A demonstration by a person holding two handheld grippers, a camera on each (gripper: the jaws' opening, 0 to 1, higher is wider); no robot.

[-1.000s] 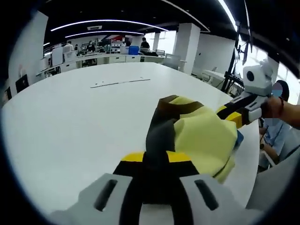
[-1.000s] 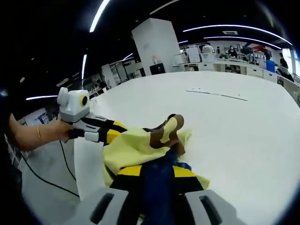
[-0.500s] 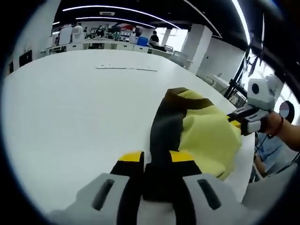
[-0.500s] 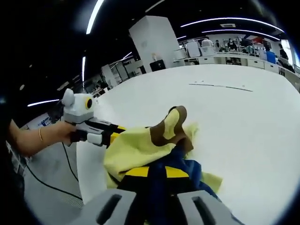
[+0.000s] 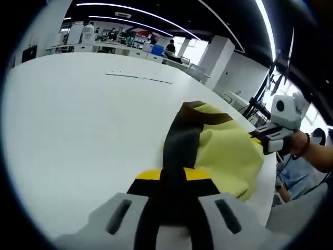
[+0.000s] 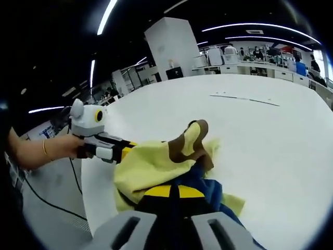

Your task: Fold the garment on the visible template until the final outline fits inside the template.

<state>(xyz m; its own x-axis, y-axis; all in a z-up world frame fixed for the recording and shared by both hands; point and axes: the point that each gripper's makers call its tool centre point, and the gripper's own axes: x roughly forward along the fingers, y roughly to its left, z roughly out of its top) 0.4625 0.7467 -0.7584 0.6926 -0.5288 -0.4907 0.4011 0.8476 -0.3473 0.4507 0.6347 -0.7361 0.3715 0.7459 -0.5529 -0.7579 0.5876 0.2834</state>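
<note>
Left gripper (image 5: 173, 179): jaws pinched on a dark brown band of the garment (image 5: 223, 151), which is bunched in a heap near the table (image 5: 78, 120) edge. The cloth runs up from between the yellow-tipped jaws; pale yellow panel to the right of the band.

Right gripper (image 6: 174, 194): jaws pressed onto a blue part of the garment (image 6: 156, 164), with yellow cloth spread to either side and a brown-and-yellow fold standing up behind.

Each gripper appears in the other's view, held in a hand (bracelet on each wrist): the right one (image 5: 258, 138) at the cloth's far right side, the left one (image 6: 127, 148) at its left side, both tips buried in yellow fabric.

A thin dark line (image 5: 138, 78) lies across the table well beyond the garment, possibly a template edge; too faint to say. Garment sits well apart from it.
</note>
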